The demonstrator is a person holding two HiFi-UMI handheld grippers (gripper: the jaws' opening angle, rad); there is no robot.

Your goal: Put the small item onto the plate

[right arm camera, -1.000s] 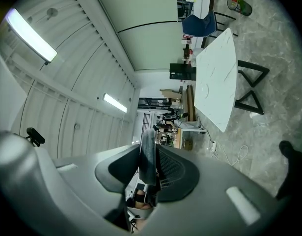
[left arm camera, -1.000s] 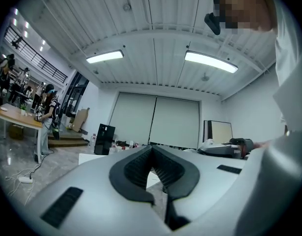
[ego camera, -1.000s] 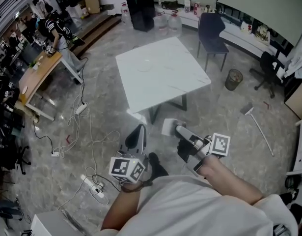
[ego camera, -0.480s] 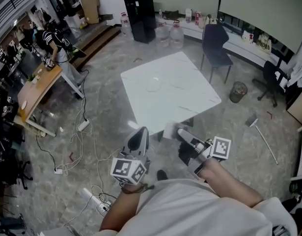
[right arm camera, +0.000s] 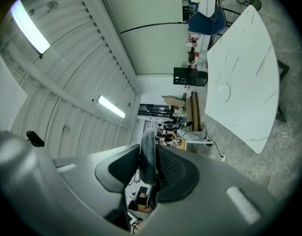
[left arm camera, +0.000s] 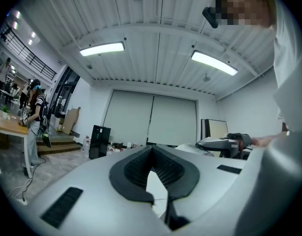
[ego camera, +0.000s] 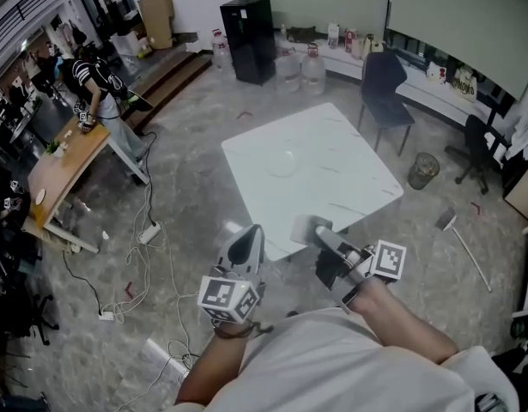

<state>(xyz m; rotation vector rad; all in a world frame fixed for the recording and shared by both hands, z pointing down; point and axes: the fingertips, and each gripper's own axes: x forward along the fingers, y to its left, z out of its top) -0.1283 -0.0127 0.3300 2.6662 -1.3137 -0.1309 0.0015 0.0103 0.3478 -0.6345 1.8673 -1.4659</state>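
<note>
The white square table (ego camera: 332, 178) stands ahead on the floor, with a clear round plate (ego camera: 283, 163) on its far left part. My right gripper (ego camera: 318, 233) is held just short of the table's near edge, shut on a small flat grey item (ego camera: 303, 227). In the right gripper view that grey item (right arm camera: 148, 154) sits edge-on between the pads, and the plate (right arm camera: 223, 91) shows on the table (right arm camera: 249, 77) beyond. My left gripper (ego camera: 245, 245) is held beside it to the left, jaws together and holding nothing; in its own view the left gripper (left arm camera: 151, 151) points up toward the ceiling.
A dark chair (ego camera: 384, 84) and a waste bin (ego camera: 424, 170) stand beyond the table's right side. Cables and power strips (ego camera: 152, 230) trail over the floor at left. A wooden desk (ego camera: 62, 161) with a person beside it is far left. A black cabinet (ego camera: 252, 28) stands at the back.
The table has come closer and slid right in the head view as the person walks toward it. Both grippers keep their pose; the right still holds the grey item.
</note>
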